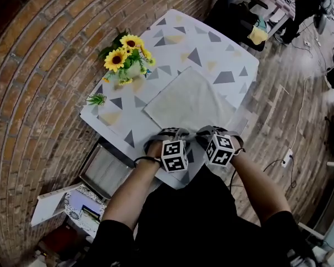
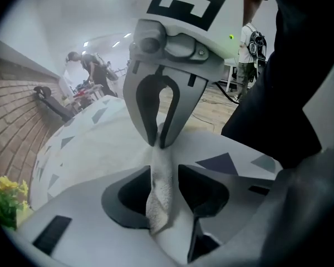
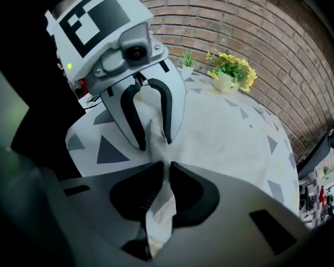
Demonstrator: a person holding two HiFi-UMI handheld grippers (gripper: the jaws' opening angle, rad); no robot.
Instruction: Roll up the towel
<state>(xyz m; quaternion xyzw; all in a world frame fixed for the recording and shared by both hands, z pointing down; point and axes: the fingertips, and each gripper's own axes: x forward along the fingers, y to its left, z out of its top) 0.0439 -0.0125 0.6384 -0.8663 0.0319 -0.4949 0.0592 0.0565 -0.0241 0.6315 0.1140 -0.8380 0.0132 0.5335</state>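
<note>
A pale towel (image 1: 189,102) lies flat on the triangle-patterned table (image 1: 211,43); its near edge is bunched up under both grippers. In the left gripper view, a twisted fold of the towel (image 2: 158,199) runs between the jaws of my left gripper (image 2: 164,177), which stand slightly apart round it: open. In the right gripper view, my right gripper (image 3: 168,168) is shut on the towel (image 3: 156,216), its pads pinching the edge. Each gripper shows in the other's view: the right gripper (image 2: 158,142) with its tips together on the cloth, the left gripper (image 3: 155,143) with its tips apart. They sit side by side at the table's near edge, left gripper (image 1: 166,133), right gripper (image 1: 209,131).
A pot of sunflowers (image 1: 125,57) and a small green plant (image 1: 96,99) stand at the table's left side by the brick wall (image 1: 39,65). A low shelf (image 1: 103,171) sits under the near left corner. Cables (image 1: 298,121) cross the wooden floor at the right.
</note>
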